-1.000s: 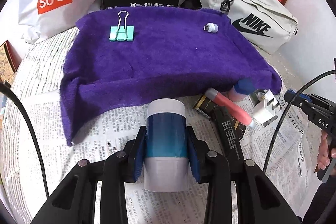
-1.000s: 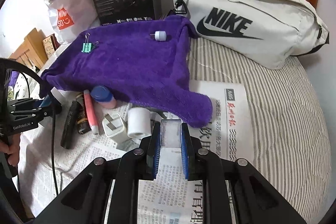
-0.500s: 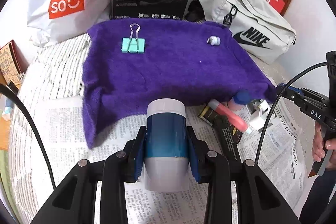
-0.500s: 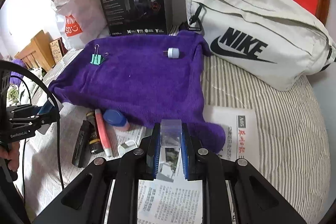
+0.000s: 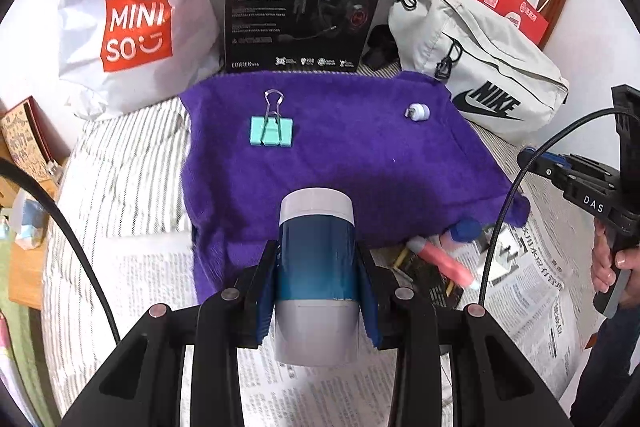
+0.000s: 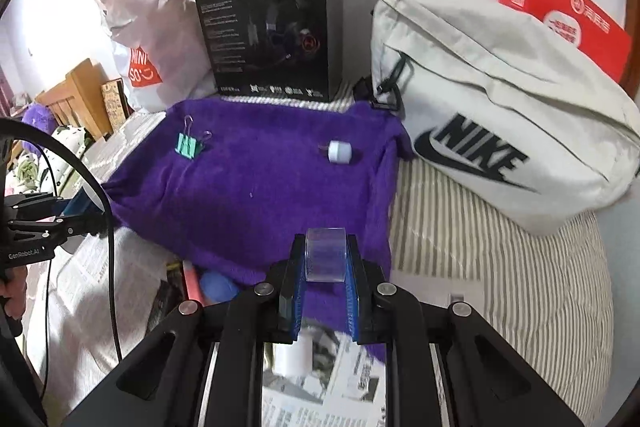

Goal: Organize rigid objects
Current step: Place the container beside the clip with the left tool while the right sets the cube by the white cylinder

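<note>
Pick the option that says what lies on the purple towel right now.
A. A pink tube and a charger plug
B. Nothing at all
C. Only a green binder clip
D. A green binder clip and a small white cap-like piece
D: the green binder clip and the small white cap-like piece both rest on the purple towel, apart from each other near its far edge.

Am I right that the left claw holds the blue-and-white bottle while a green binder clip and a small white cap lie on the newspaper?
Not quite. The left claw does hold the blue-and-white bottle, but the green binder clip and small white cap lie on the purple towel, not the newspaper, as the left wrist view shows.
</note>
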